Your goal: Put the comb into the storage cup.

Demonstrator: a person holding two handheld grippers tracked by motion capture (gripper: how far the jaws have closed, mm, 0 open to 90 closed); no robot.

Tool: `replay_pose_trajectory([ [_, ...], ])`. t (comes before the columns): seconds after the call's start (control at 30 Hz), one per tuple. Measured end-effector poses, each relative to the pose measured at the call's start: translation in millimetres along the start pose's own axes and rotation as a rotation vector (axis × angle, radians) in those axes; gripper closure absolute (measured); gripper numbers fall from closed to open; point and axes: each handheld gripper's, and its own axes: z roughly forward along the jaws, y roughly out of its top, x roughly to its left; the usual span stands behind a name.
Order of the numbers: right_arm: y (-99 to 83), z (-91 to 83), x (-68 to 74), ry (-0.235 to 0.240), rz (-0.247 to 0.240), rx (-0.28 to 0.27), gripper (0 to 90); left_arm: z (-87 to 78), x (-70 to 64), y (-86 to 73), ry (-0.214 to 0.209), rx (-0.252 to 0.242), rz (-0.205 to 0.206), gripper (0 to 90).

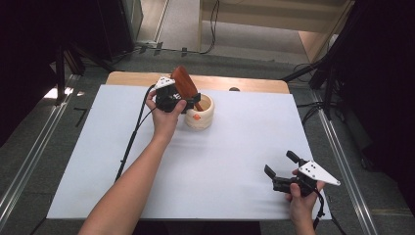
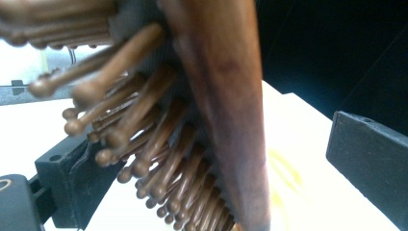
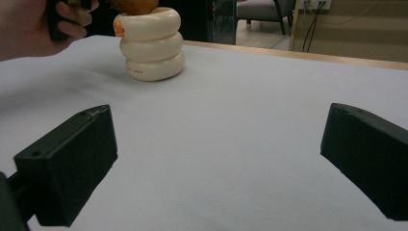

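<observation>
Wooden hairbrush [image 1: 185,83] raised at the far middle of the bench [image 1: 235,147], tilted, lower end down inside a cream holder [image 1: 201,113]. Head of the brush up and left of the holder's rim, just beside the left gripper [image 1: 172,98]. Seen close in the left gripper view: brown back of the brush [image 2: 226,96] running between the two black fingers [image 2: 67,178], round-tipped wooden bristles fanning toward the left finger. Left finger pressed near the bristles, right finger standing clear of the wood with pale bench showing between; whether the fingers truly clamp the brush cannot be told from here. Hand [image 1: 166,117] wrapped round the left gripper, forearm reaching in from the bottom edge, black cable trailing back along the bench.

Holder built of three stacked rounded rings, small orange mark on its side [image 3: 119,29], standing upright on the white sheet covering the bench.

Right gripper [image 1: 284,169] well apart, near the front right corner of the bench, held low in the other hand. Fingers [image 3: 72,163] spread wide, nothing between them, pointing across the sheet toward the holder [image 3: 150,43].
</observation>
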Motion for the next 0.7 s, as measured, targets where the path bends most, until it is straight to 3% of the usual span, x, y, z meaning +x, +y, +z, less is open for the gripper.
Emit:
replay_pose_trajectory([
  [0.7,0.1,0.2,0.4,0.002,-0.001,0.007,0.0,-14.2,3.5,-9.4,-0.012,-0.005,0.038,0.0],
])
